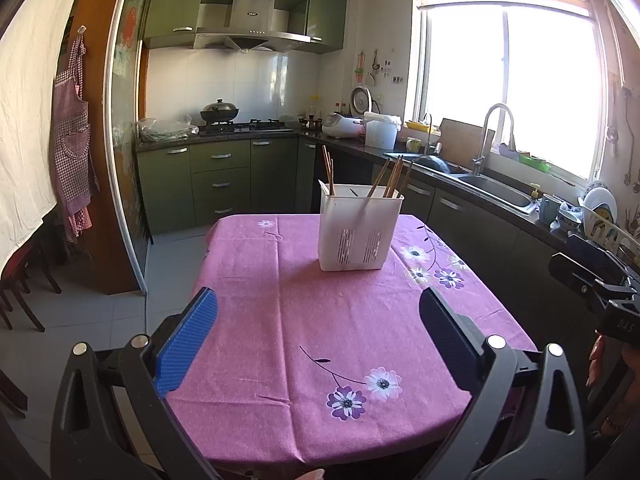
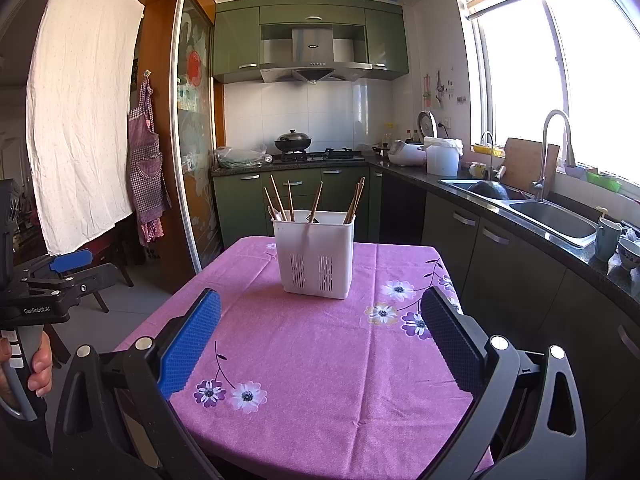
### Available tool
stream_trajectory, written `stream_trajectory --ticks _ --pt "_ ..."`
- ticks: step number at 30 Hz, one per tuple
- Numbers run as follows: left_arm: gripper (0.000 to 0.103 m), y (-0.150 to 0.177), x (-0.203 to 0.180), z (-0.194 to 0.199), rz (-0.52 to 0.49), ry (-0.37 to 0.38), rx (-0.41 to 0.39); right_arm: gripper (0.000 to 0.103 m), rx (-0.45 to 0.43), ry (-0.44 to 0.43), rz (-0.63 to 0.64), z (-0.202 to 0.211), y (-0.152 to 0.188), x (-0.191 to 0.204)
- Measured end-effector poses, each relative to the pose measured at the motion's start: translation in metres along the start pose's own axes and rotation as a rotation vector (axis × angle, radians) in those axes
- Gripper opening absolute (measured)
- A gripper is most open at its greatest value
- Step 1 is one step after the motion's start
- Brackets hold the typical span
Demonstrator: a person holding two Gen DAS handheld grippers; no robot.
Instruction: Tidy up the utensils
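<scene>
Chopsticks [image 2: 316, 202] stand upright, tips leaning outward, in white holder [image 2: 316, 256].

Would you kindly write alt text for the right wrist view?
A white utensil holder with upright chopsticks stands on a pink floral tablecloth. The open right tool frames it from below, holding nothing. The left tool shows at the left edge.

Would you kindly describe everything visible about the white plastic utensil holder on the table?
The white plastic utensil holder is a rectangular, open-topped caddy with two groups of vertical slots low on its front wall. It stands upright on the pink floral tablecloth, toward the far end. Brown wooden chopsticks lean out of it at several angles. Neither gripper touches it.
</scene>
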State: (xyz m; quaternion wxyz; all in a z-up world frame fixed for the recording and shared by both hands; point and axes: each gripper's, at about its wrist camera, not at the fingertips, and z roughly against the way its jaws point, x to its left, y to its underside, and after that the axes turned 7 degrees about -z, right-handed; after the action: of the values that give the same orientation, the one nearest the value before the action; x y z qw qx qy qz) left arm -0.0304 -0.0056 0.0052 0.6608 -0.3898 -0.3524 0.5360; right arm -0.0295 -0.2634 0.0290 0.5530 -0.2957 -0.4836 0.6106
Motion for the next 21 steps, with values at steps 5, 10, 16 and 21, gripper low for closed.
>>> stream_trajectory --ticks 5,10,16,21 --pt "0.096 -0.0001 0.0011 -0.0006 0.003 0.005 0.007 0.098 0.003 0.000 0.000 -0.0019 0.0005 0.0003" --pt "0.096 -0.0003 0.0021 -0.0012 0.006 0.002 0.013 0.098 0.007 -0.001 -0.002 -0.0057 0.0027 -0.0003" --pt "0.096 0.0005 0.0009 -0.0025 0.002 -0.001 0.019 0.098 0.009 -0.004 -0.002 -0.0062 0.0050 -0.0006" --pt "0.096 0.0017 0.0000 -0.0034 -0.004 0.000 0.024 0.098 0.014 -0.005 -0.001 -0.0079 0.0064 -0.0008"
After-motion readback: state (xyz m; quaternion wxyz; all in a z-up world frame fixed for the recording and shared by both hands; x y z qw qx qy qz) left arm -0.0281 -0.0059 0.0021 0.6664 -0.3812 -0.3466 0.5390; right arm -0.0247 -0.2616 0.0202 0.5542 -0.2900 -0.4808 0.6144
